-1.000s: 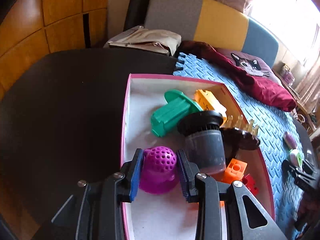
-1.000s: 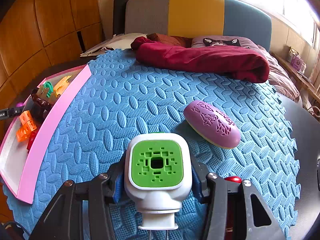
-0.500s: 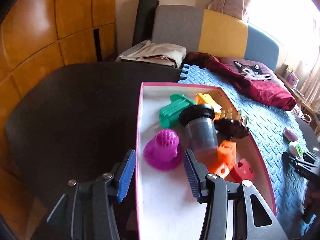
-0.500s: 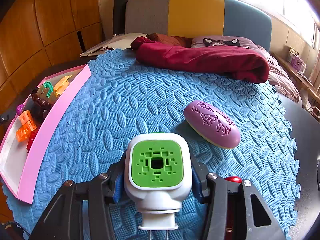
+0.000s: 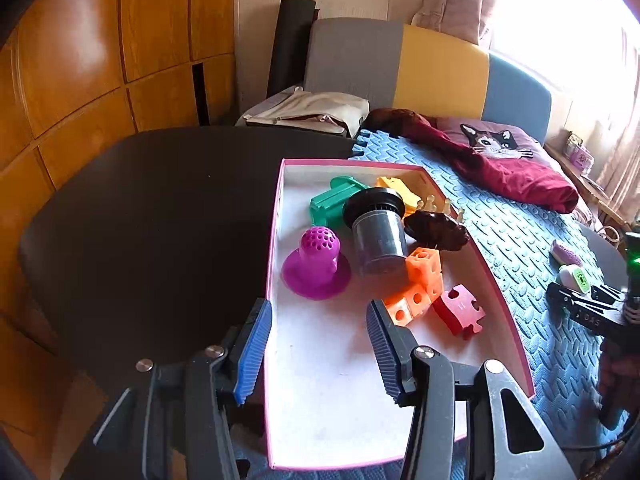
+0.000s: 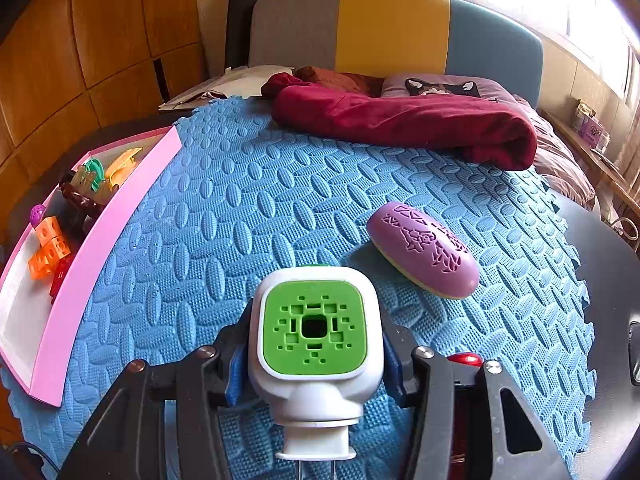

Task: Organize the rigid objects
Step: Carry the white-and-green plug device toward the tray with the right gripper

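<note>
A pink-rimmed white tray point(image 5: 276, 216) holds a purple perforated plunger toy point(image 5: 316, 266), a dark cylinder point(image 5: 378, 232), a green piece point(image 5: 332, 202), a yellow piece point(image 5: 396, 190), orange cubes point(image 5: 420, 284), a red puzzle piece point(image 5: 460, 312) and a brown comb point(image 5: 436, 228). My left gripper point(image 5: 318, 350) is open and empty, above the tray's near half. My right gripper point(image 6: 316, 344) is shut on a white plug-in device with a green face point(image 6: 314, 330), just above the blue foam mat point(image 6: 224, 216). A purple oval case point(image 6: 422, 256) lies on the mat beyond it. The tray also shows in the right wrist view point(image 6: 100, 248).
A dark round table point(image 5: 152, 216) lies left of the tray. A maroon garment point(image 6: 400, 120) and a cat cushion point(image 5: 496, 144) lie at the mat's far edge. A cream bag point(image 5: 308, 112) sits behind the table. The right gripper shows in the left wrist view point(image 5: 588, 308).
My left gripper let go of the purple plunger toy, opened wide and drew back and up from it. The toy stays in the tray. My right gripper has not moved.
</note>
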Tool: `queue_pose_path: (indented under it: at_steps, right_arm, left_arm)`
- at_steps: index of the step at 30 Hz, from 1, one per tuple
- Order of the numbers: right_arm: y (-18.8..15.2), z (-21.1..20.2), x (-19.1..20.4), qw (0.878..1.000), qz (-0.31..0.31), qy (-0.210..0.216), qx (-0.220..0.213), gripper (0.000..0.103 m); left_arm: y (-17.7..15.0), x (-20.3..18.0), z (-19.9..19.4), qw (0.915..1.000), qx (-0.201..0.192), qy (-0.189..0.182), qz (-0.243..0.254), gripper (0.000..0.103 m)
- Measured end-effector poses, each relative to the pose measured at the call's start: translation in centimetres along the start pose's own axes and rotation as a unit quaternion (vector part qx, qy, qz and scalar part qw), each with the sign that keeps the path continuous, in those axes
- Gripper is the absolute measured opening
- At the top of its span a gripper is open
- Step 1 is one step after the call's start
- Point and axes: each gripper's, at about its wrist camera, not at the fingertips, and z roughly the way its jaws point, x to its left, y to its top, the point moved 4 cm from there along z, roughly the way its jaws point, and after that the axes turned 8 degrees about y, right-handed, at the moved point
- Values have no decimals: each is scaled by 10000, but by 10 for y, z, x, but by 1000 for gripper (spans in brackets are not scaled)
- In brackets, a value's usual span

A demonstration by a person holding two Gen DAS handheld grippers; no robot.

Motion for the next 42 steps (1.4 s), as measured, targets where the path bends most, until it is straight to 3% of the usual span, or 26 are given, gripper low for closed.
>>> queue_pose_path:
  at_steps: [16, 28, 42]
  right_arm:
    - [-2, -7, 11, 9971, 529, -543, 53, 52]
    - [-5, -30, 47, 9947, 970, 323, -41, 52]
    - [27, -59, 143, 9914, 271, 1268, -172, 52]
  left_arm:
    - [-10, 24, -7, 9998, -22, 14, -189, 50]
    - [-13, 46, -3, 9991, 1, 79, -409, 50]
    - [-17, 65, -1, 9982, 31, 174, -580, 50]
